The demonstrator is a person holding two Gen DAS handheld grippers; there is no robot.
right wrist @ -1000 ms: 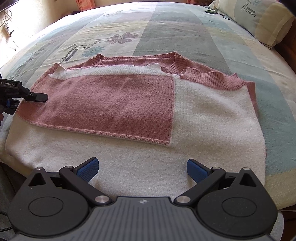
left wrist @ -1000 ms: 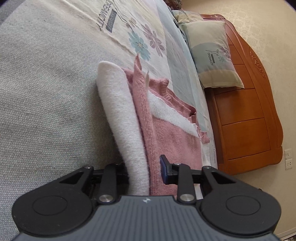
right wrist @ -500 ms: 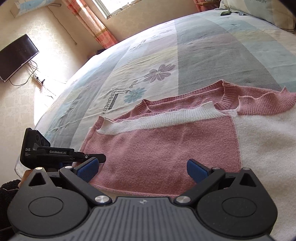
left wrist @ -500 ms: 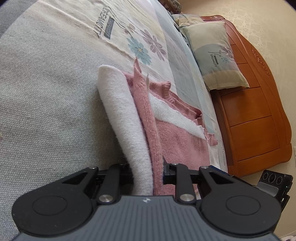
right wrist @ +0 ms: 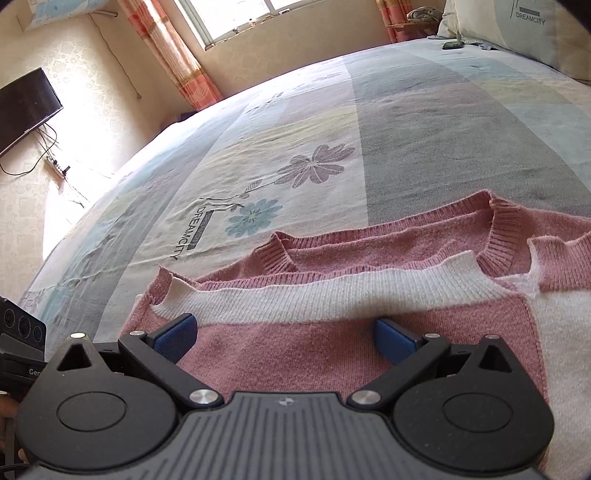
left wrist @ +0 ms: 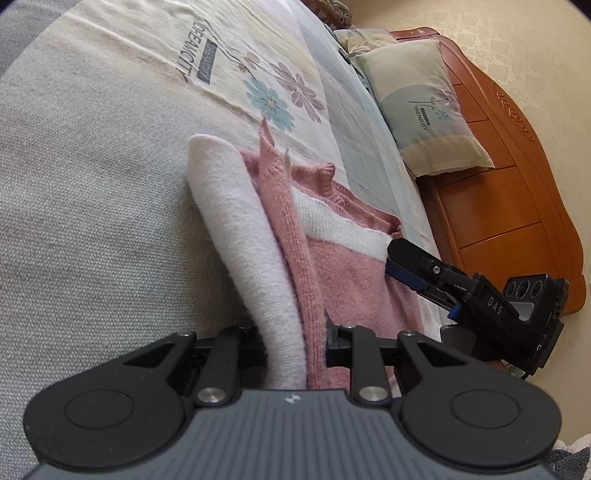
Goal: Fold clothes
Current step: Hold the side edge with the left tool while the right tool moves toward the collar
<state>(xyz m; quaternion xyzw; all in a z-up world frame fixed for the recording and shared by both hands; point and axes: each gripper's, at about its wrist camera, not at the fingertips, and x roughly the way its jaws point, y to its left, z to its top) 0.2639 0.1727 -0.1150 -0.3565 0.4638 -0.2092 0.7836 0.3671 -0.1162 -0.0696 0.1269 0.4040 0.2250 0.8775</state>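
Bedroom interior. Wide bed covered with a pastel patchwork-print sheet (right wrist: pixel 424 122) bearing flower motifs and the lettering "DREAMCITY". Matching printed pillow (left wrist: pixel 428 110) leans against a glossy orange-brown carved wooden headboard (left wrist: pixel 509 206). Walls finished in cream embossed wallpaper (right wrist: pixel 107 85). Window (right wrist: pixel 236 18) on the far wall admits strong daylight, flanked by orange-and-pink patterned curtains (right wrist: pixel 166 48). Flat black wall-mounted television (right wrist: pixel 26 107) on the left wall, with loose cables and a white power strip (right wrist: pixel 55 168) beneath. Small dark object (right wrist: pixel 453 45) lies near the pillows; identity unclear.

Pink-and-white sweater (right wrist: pixel 332 354); pastel flower-print bedspread (right wrist: pixel 295 155)
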